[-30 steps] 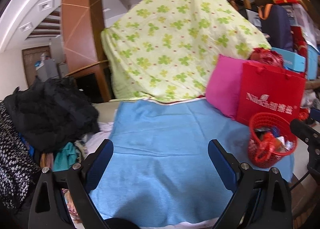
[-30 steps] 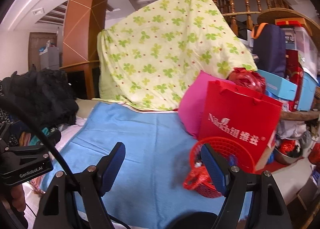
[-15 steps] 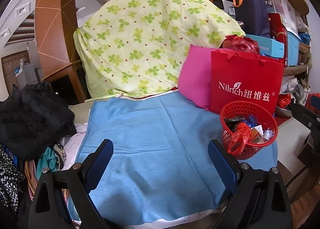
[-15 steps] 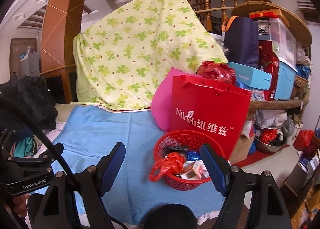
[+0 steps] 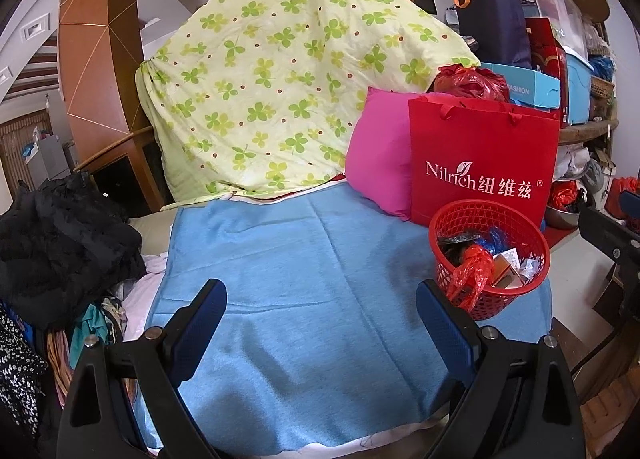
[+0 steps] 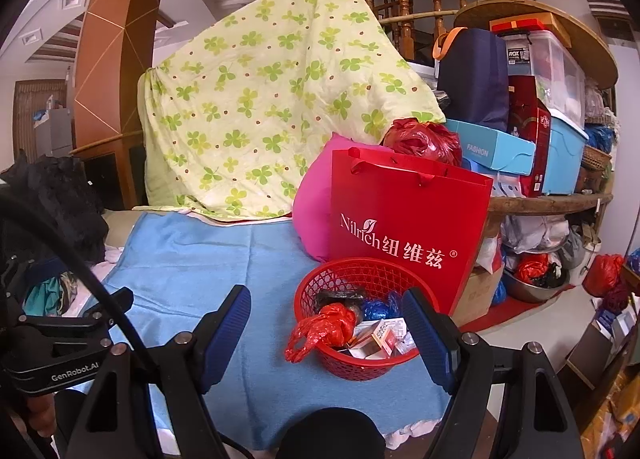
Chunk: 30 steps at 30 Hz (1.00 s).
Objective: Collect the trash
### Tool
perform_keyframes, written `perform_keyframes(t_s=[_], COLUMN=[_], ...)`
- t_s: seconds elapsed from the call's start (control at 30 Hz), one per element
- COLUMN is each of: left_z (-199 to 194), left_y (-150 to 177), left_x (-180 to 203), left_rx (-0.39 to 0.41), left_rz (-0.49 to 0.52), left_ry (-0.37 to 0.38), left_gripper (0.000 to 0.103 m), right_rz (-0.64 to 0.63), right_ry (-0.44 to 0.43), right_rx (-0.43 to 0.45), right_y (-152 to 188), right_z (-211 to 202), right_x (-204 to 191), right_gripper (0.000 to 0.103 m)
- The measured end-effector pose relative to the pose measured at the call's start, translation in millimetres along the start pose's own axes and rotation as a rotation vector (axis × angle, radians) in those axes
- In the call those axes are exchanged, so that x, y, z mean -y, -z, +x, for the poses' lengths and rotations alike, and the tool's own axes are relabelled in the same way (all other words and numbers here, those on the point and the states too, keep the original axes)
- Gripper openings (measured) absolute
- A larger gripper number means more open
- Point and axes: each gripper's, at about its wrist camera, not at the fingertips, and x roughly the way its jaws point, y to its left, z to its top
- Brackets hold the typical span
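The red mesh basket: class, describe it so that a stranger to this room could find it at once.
Start at the blue blanket spread over the bed, and go to its corner below the tall red paper bag with white lettering. There stands the red mesh basket, the only round, open-weave container, filled with a crumpled red plastic bag and small cartons.

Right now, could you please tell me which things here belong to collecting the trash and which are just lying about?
Part of the job:
- red basket
- red plastic bag hanging over its rim
- small boxes and blue wrapper inside it

Just lying about:
- blue blanket
- pink pillow
- red shopping bag
- green-patterned quilt
- black clothes
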Motion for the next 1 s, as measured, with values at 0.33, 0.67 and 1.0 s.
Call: perform_keyframes(t_s=[0.33, 0.67, 1.0], left_z=[6.2, 10.0, 16.3], left_y=[-2.8, -2.7, -3.2], left_x=[4.7, 6.4, 11.1], left_rx=[-0.003, -0.006, -0.013], left_rz=[0.017, 0.032, 0.042], left_ry=[0.006, 0.014, 0.019], left_gripper=[0.095, 0.096, 0.095], right_rz=[0.010, 0.016, 0.017], right_ry=[0.002, 0.001, 0.003], right_rx=[-0.009, -0.013, -0.013], right_y=[1.6, 1.9, 2.1], right_z=[6.4, 11.8, 14.9], right_x=[3.4, 6.3, 8.6], right_gripper=[0.081, 0.081, 0.081])
